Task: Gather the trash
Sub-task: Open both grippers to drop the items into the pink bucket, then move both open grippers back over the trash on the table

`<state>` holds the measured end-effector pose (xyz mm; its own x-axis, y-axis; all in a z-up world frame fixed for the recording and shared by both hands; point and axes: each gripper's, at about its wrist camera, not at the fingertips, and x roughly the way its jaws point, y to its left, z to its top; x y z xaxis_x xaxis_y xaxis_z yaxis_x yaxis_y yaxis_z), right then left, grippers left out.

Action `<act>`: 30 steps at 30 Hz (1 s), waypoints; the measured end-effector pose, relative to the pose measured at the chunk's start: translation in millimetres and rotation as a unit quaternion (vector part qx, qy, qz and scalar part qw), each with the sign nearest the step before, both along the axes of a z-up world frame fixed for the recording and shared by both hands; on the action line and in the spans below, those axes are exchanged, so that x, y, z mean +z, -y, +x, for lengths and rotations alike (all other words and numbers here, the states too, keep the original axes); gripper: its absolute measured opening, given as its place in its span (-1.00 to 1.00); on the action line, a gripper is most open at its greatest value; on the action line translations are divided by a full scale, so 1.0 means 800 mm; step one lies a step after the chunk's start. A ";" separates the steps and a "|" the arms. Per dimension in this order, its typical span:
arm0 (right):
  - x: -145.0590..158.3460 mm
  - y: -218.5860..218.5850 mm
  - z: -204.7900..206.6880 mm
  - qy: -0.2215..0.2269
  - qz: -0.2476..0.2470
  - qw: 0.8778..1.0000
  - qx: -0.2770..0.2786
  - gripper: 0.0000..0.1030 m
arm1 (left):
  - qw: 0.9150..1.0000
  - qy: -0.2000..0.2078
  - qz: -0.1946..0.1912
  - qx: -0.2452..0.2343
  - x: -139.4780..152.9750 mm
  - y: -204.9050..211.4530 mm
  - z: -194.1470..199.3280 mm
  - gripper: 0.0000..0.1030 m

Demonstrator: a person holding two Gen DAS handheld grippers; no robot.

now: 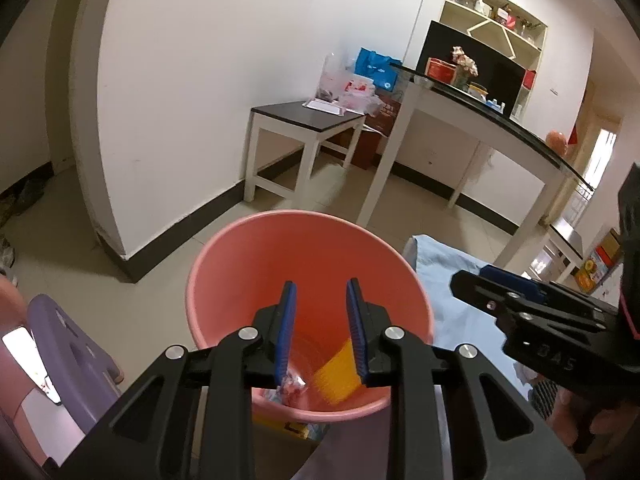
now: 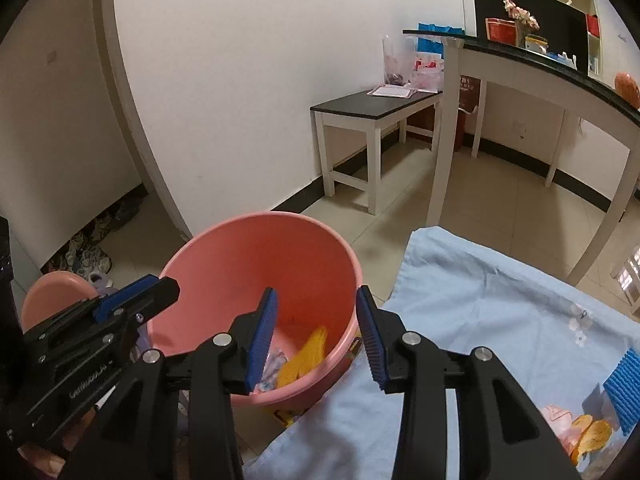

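Hovering over round pink plastic bucket (image 1: 308,264) | left gripper (image 1: 320,328), right gripper (image 2: 316,332): ribbed jaws apart, empty

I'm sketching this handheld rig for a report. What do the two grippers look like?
Both look alike. The left gripper has a matte black linkage frame with triangular cut-outs, round silver pivot pins and two flat fingers faced with ribbed blue pads. The right gripper is built the same, with blue ribbed pads. Seen from the side, each body carries small screws and embossed lettering too blurred to read. No cables show.
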<state>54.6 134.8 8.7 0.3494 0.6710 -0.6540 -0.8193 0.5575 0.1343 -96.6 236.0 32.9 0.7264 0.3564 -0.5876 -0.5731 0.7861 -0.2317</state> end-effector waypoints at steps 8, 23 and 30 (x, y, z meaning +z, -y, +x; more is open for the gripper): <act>0.015 0.032 -0.010 -0.001 0.020 1.000 -0.007 -0.01 | 1.000 -0.008 0.009 -0.003 0.007 0.014 0.003 -0.50; 0.036 0.139 -0.025 0.013 0.042 0.998 -0.052 0.21 | 0.992 0.003 0.014 -0.128 0.026 0.103 0.032 -0.49; 0.041 0.238 -0.001 0.011 0.049 0.990 -0.128 0.23 | 0.982 -0.007 -0.002 -0.191 0.016 0.150 0.056 -0.19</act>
<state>53.5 -55.6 41.4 0.5301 0.6182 -0.5803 -0.6559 0.7328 0.1815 -52.0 116.2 45.6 0.7989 0.0579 -0.5986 -0.2404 0.9431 -0.2297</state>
